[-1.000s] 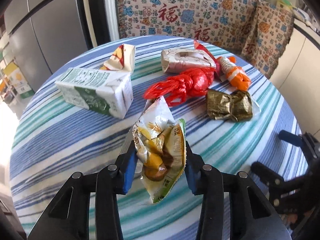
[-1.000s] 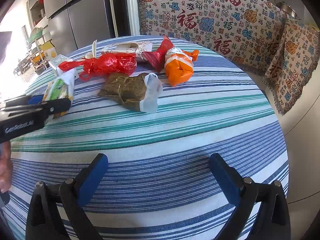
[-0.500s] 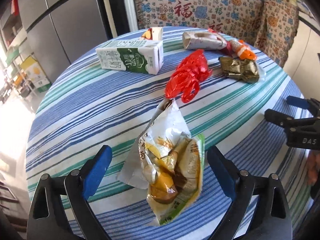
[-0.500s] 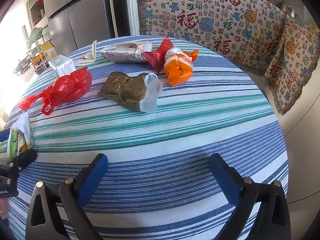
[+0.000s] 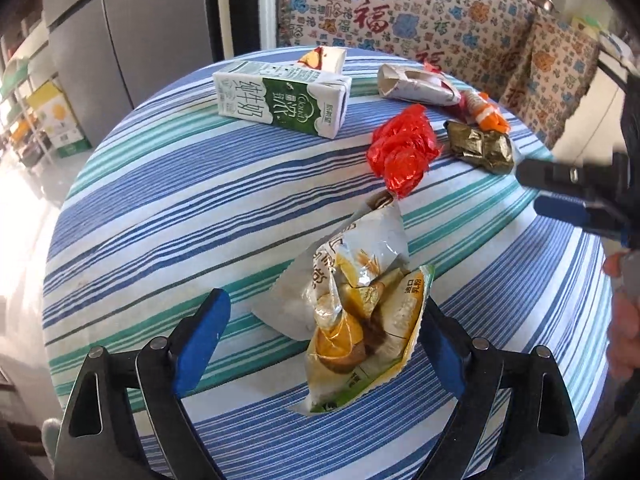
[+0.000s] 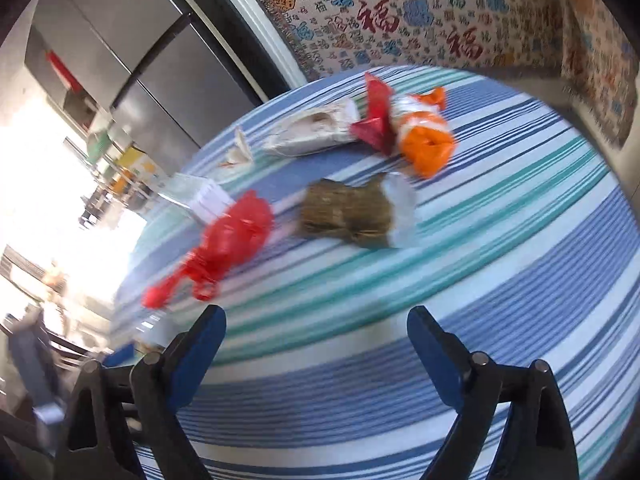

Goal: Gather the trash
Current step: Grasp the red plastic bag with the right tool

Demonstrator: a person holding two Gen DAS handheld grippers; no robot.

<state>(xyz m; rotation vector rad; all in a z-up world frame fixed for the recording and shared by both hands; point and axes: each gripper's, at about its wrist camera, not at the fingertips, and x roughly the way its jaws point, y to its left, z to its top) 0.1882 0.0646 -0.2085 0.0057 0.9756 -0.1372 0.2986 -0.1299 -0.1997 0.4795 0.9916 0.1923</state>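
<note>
Crinkled snack wrapper [image 5: 356, 312] lies between left hand-held gripper [image 5: 320, 336] pads.

tablecloth [image 5: 168, 184]: woven cloth, matt | snack bag [image 5: 360, 304]: glossy foil | red bag [image 5: 404, 148]: shiny plastic

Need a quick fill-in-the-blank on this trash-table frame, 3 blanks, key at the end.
1. The snack wrapper lies between the jaws of the ___ gripper.
2. The milk carton lies on its ___.
3. The crumpled plastic bag beside the brown leaf bundle is ___ in colour.

Missing words: left; side; red
</note>
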